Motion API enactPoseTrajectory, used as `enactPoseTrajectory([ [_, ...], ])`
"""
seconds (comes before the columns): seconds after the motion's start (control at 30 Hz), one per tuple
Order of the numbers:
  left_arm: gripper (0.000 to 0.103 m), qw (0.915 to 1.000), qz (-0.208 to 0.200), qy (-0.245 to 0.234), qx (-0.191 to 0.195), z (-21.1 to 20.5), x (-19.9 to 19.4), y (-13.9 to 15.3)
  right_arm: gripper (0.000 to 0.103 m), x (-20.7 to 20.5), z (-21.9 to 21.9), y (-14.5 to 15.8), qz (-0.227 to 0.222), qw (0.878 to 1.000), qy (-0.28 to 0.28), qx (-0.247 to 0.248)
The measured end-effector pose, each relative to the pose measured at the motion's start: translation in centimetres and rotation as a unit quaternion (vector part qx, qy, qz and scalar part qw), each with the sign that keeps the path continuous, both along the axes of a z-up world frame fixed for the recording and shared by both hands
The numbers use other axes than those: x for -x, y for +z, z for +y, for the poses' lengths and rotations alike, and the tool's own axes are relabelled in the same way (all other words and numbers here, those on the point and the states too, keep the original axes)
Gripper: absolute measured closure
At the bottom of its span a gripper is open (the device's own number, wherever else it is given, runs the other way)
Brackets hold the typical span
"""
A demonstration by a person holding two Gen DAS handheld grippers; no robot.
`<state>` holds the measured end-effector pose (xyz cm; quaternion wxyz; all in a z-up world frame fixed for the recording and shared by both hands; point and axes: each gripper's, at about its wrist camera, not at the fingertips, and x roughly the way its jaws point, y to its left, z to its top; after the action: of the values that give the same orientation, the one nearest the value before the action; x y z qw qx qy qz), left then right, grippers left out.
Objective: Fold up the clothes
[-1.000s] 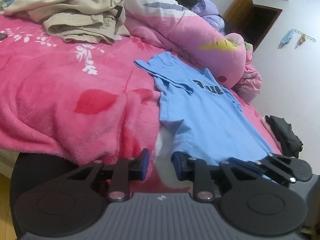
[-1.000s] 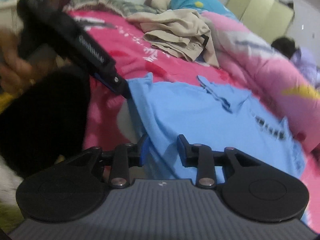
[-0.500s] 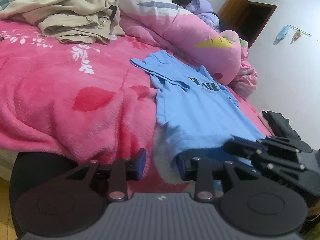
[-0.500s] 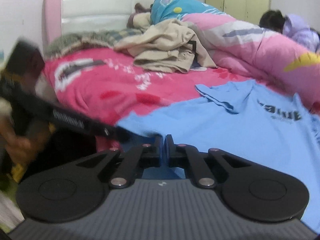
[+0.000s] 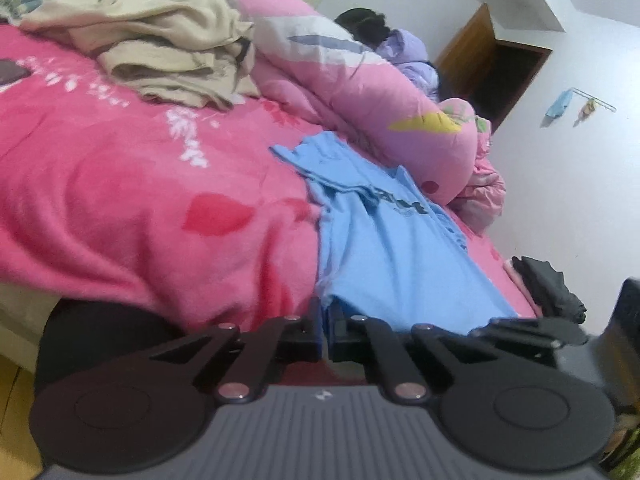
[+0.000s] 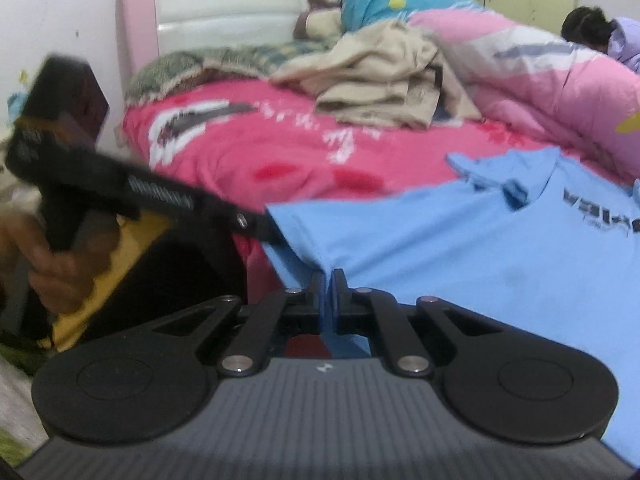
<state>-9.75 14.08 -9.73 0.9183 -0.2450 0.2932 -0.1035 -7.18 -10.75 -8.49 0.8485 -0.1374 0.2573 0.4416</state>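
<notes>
Pinching the bottom hem of a light blue T-shirt point(image 6: 500, 248), the left tongs point(image 5: 326, 330) and right tongs point(image 6: 328, 300) are each clenching a near corner, likely so the thin, limp cotton can be lifted evenly. The shirt is lying print-up, one sleeve turned in, on the fleecy pink blanket point(image 5: 120, 200) at the bed's edge; crumpled beige clothes point(image 5: 172, 52) are waiting beyond.
</notes>
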Motion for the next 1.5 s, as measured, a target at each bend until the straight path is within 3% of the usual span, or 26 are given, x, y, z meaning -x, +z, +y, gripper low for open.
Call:
enactPoseTrajectory([
  [0.13, 0.101, 0.9998, 0.02, 0.004, -0.002, 0.1, 0.4, -0.9, 0.101, 0.6, 0.6, -1.4, -0.013, 0.999, 0.007, 0.033],
  [0.37, 0.1, 0.9986, 0.051, 0.0, 0.012, 1.3, 1.2, -1.9, 0.1, 1.0, -0.1, -1.6, -0.007, 0.999, 0.01, 0.035],
  [0.53, 0.063, 0.9972, 0.046, -0.007, 0.059, 2.1, 1.1, -1.4, 0.098, 1.6, 0.3, -2.5, 0.012, 0.998, 0.032, 0.043],
  [0.67, 0.054, 0.9953, 0.053, -0.012, 0.08, 2.2, 0.0, -1.3, 0.097, 2.7, 0.4, -2.9, 0.017, 0.998, 0.045, 0.051],
  [0.77, 0.053, 0.994, 0.063, -0.016, 0.088, 2.0, -1.1, -1.4, 0.092, 2.2, -1.0, -2.7, 0.065, 0.997, 0.023, 0.022],
  [0.83, 0.057, 0.9928, 0.074, -0.019, 0.093, 1.9, -1.9, -1.6, 0.079, 1.1, -2.8, -2.8, 0.127, 0.992, -0.013, -0.023],
  [0.87, 0.071, 0.9919, 0.083, -0.02, 0.094, 1.8, -2.3, -1.7, 0.077, 0.5, -3.9, -2.9, 0.162, 0.985, -0.034, -0.05],
  [0.9, 0.086, 0.9909, 0.093, -0.021, 0.095, 1.7, -2.6, -1.9, 0.074, -0.2, -5.1, -3.1, 0.202, 0.974, -0.055, -0.083],
  [0.93, 0.093, 0.9898, 0.101, -0.021, 0.098, 1.7, -2.8, -2.1, 0.072, -0.9, -6.4, -3.5, 0.244, 0.959, -0.078, -0.119],
  [1.03, 0.1, 0.9866, 0.112, -0.015, 0.118, 1.3, -2.5, -2.9, 0.058, -2.3, -9.9, -5.3, 0.346, 0.9, -0.136, -0.226],
  [1.23, 0.101, 0.9756, 0.099, -0.016, 0.195, 2.3, -1.9, -2.1, 0.041, -4.2, -12.8, -9.0, 0.49, 0.758, -0.16, -0.4],
  [1.33, 0.101, 0.9709, 0.085, -0.022, 0.223, 2.6, -1.7, -1.4, 0.035, -4.7, -11.8, -10.7, 0.547, 0.687, -0.146, -0.456],
  [1.5, 0.101, 0.9714, 0.067, -0.028, 0.226, 2.4, -1.3, -0.8, 0.035, -5.3, -9.0, -12.9, 0.62, 0.573, -0.129, -0.52],
])
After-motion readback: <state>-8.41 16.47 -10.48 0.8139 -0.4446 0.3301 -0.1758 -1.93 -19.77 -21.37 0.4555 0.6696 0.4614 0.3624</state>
